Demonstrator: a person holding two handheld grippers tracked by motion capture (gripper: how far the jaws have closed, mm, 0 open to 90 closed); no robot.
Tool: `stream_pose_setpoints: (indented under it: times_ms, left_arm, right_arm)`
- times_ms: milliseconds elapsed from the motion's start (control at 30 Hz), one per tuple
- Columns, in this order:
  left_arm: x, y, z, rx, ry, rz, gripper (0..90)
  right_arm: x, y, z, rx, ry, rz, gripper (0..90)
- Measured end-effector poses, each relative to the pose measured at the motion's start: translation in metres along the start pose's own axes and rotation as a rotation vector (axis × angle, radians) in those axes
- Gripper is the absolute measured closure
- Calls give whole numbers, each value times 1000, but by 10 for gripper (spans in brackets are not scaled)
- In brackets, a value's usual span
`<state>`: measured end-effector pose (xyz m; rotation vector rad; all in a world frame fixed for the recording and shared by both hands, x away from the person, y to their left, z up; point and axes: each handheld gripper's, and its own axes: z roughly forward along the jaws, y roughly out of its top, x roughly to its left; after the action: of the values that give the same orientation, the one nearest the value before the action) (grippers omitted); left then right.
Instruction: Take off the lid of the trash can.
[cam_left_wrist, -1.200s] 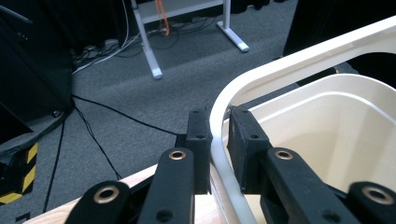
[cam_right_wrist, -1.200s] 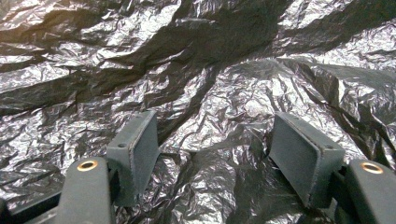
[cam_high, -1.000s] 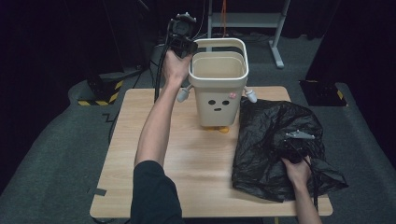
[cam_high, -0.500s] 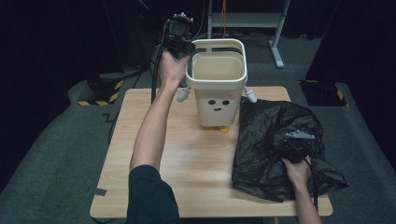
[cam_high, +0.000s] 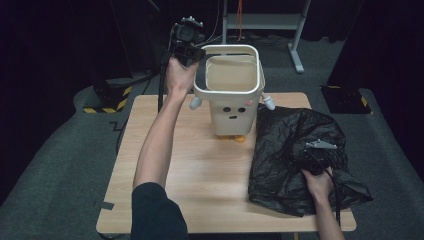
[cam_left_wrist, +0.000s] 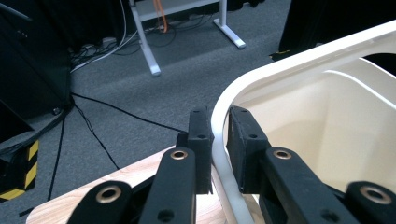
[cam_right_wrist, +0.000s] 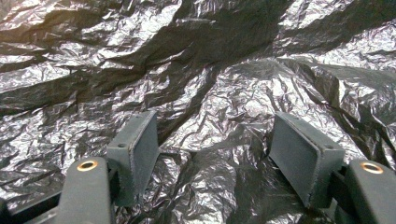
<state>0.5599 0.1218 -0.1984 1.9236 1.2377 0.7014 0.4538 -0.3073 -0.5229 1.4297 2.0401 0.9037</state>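
We wear a black short sleeve (cam_high: 152, 212); our black jaws carry brass-ringed screws (cam_left_wrist: 179, 154) and trailing black cables (cam_high: 161, 85).

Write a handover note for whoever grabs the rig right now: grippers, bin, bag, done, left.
Left gripper: jaws shut on the rim of the white bin at its far left corner.
Right gripper: jaws open, pressed down on the black bag, nothing pinched.
Bin stands upright at the far middle of the table, with nothing inside it. Bag lies crumpled at the bin's right, near the table's right edge.
Done: bin steadied.
Left: grip the bag, open it, line the bin, likely.
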Motion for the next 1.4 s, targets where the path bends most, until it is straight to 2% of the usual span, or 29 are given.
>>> stream_pose_setpoints:
  times_ms: [267,433,900,1400]
  left_arm:
    - [2,-3,-4,9,9,4,798]
    - [6,-7,-8,9,11,-8,798]
    - [16,-16,-20,-7,20,-14,799]
    - [29,-33,-34,-33,29,-51,799]
  right_arm:
    - [0,0,0,0,0,0,323]
    - [0,0,0,0,0,2,323]
    - [0,0,0,0,0,-1,323]
    - [0,0,0,1,0,0,323]
